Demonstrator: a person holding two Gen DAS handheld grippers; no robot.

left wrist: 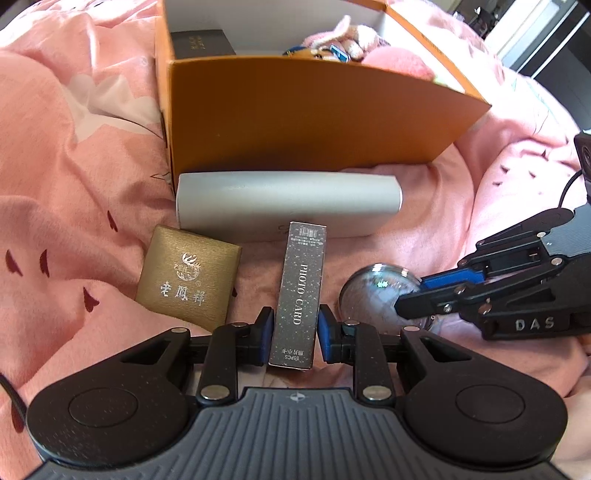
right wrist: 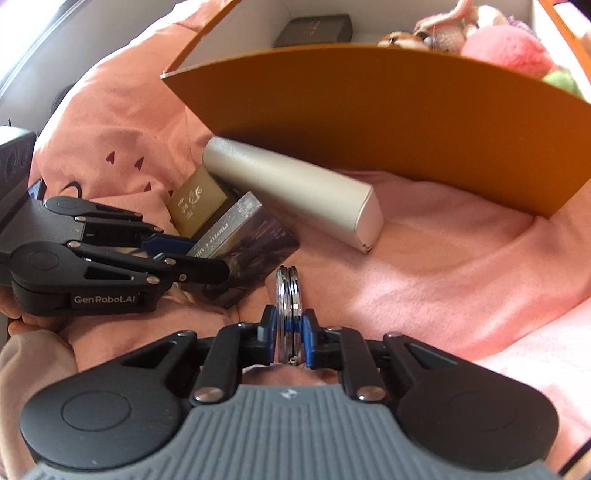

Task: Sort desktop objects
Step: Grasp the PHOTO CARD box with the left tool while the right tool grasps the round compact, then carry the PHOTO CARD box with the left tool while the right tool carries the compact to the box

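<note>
Tongs (left wrist: pixel 295 332), then orange box (left wrist: pixel 306 122) with plush toys (left wrist: pixel 347 40).

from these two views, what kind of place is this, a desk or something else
Probably a bed at home rather than a desk: everything sits on a rumpled pink blanket, with plush toys inside the orange box and personal items like a gold jewellery box alongside.

Home bedroom: rumpled pink bedding (left wrist: pixel 92 155), plush toys (right wrist: pixel 506 48) in box.
</note>
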